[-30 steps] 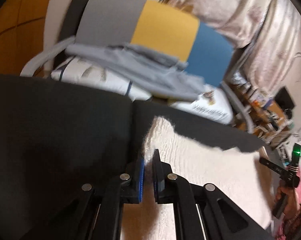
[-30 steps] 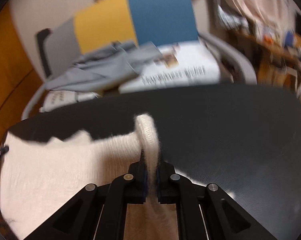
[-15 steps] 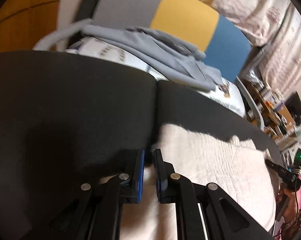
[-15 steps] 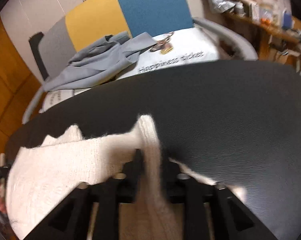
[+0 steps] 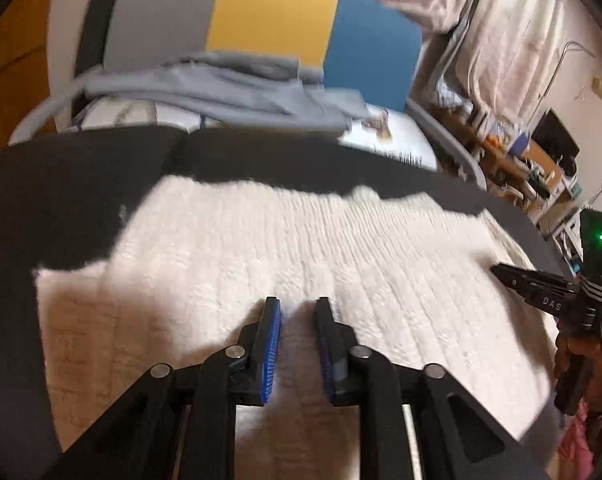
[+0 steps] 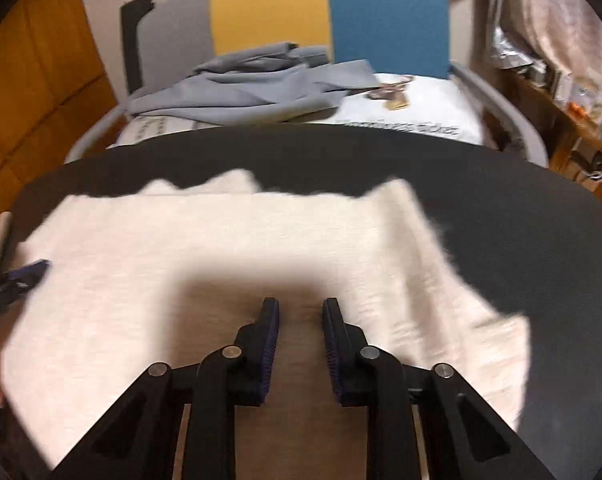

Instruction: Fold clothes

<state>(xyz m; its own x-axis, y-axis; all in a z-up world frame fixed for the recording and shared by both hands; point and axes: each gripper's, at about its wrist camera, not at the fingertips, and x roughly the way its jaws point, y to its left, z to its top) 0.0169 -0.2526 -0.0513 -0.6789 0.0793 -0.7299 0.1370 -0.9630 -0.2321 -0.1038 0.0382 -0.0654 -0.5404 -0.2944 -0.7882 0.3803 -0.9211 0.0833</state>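
Garment: cream knit sweater lay flat on the dark desk, spread wide, looked doubled over. Long axis ran 9-to-3 o'clock in both wrist views.
Far edge: ragged, toward 12 o'clock, short of the desk's far rim; bare desk showed beyond it.
Left claw: released, blue pads apart w/ nothing between, low over the near-middle of the knit. Touching or just above, couldn't tell.
Right claw: also released, pads apart, empty, over the sweater's near half; its shadow fell on the knit just ahead.
Key relation: sweater stretched away from both claws toward 12 o'clock, spilling to 9 and 3. In the left view the right claw showed at 3 o'clock by the sweater's right end; in the right view the left claw sat at 9 o'clock by the left end.
Nearer arm: left for the 9 o'clock end, right for the 3 o'clock end and the loose corner at approx 4 o'clock.
Stage (judgement): fit either a fold just laid down and let go, or a pause before gripping for another fold; pics didn't settle which.
Background: grey garment piled on white printed fabric on a grey/yellow/blue chair at 12 o'clock, well apart from the claws.
Blur: both views smeared, so edge detail was unsure.
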